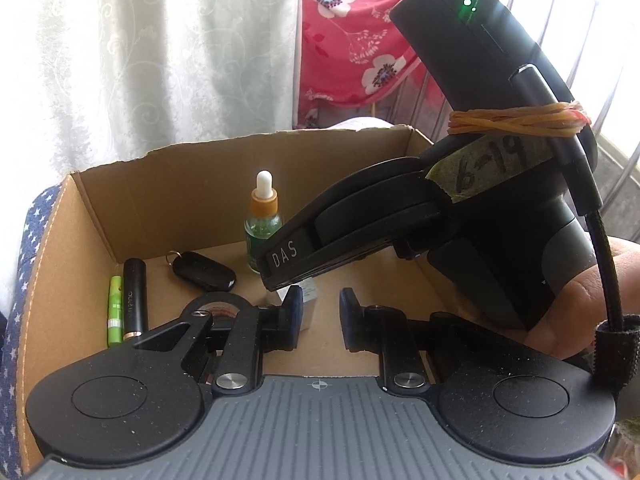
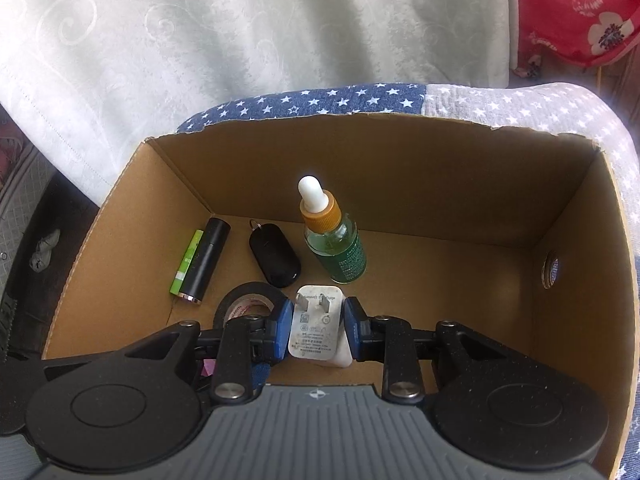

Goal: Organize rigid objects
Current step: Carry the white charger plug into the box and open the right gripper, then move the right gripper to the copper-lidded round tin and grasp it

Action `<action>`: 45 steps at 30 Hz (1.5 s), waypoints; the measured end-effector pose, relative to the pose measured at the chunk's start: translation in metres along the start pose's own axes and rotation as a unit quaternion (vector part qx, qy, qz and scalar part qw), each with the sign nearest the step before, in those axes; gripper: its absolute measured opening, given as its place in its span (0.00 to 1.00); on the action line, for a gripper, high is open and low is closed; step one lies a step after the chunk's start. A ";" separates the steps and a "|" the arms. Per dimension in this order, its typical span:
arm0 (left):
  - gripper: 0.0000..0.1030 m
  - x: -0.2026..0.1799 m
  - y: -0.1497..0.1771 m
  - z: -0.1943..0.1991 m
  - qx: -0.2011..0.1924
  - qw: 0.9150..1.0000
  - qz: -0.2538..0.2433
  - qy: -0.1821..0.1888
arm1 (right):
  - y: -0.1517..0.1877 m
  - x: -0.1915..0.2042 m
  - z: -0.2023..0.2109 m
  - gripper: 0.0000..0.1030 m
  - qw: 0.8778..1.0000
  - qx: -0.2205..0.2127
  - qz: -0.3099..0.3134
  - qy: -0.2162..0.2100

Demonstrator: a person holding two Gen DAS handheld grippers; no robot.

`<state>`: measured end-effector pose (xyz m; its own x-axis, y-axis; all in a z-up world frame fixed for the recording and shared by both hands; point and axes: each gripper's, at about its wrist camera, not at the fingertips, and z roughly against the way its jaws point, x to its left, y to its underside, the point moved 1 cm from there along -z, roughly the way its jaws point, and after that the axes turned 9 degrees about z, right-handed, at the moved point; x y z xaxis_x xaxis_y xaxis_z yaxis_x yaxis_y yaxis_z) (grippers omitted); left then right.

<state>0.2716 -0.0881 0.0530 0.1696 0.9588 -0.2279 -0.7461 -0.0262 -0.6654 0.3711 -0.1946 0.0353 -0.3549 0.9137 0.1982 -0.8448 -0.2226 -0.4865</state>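
Observation:
An open cardboard box (image 2: 420,184) holds a green dropper bottle (image 2: 334,246), a black key fob (image 2: 274,256), a black tube (image 2: 204,258), a green tube (image 2: 185,262) and a roll of black tape (image 2: 244,300). My right gripper (image 2: 318,326) is shut on a white charger plug (image 2: 318,332), held low inside the box in front of the bottle. My left gripper (image 1: 320,320) is open and empty over the box's (image 1: 168,192) near side. The right gripper's body (image 1: 460,208) reaches in from the right in the left wrist view, above the charger (image 1: 310,304).
The box sits on a blue and grey star-patterned cushion (image 2: 320,96). A white curtain (image 2: 240,40) and red flowered cloth (image 1: 352,32) hang behind. The box's right half has bare floor (image 2: 460,280). A round hole (image 2: 551,270) is in its right wall.

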 end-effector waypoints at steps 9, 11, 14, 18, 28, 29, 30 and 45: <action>0.37 -0.002 0.006 0.027 -0.031 1.000 -0.002 0.002 | 0.009 0.000 0.029 0.31 0.999 -0.043 -0.017 -0.017; 0.44 -0.003 0.010 0.038 -0.045 0.999 -0.006 0.005 | 0.017 -0.002 0.050 0.31 0.997 -0.067 -0.032 -0.032; 0.54 -0.003 0.020 0.064 -0.067 0.998 -0.012 0.014 | 0.037 -0.003 0.086 0.31 0.991 -0.108 -0.052 -0.056; 0.66 0.003 0.043 0.106 -0.094 0.995 -0.019 0.035 | 0.074 0.003 0.133 0.31 0.981 -0.159 -0.067 -0.092; 0.74 0.018 0.130 0.155 -0.133 0.990 -0.043 0.027 | 0.167 0.047 0.169 0.44 0.964 -0.222 -0.055 -0.135; 0.74 0.018 0.141 0.154 -0.132 0.990 -0.043 0.023 | 0.173 0.051 0.164 0.44 0.963 -0.222 -0.056 -0.138; 0.74 0.018 0.149 0.150 -0.130 0.990 -0.044 0.021 | 0.176 0.054 0.158 0.44 0.964 -0.220 -0.057 -0.141; 0.60 0.024 0.179 0.071 -0.122 0.989 -0.040 -0.075 | 0.177 0.063 0.045 0.40 0.974 -0.174 -0.080 -0.124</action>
<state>0.0963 -0.0493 -0.0210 0.1116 0.9911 -0.0722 -0.5541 0.0018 -0.8324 0.1808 -0.1918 -0.0003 -0.3521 0.8073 0.4735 -0.7262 0.0836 -0.6824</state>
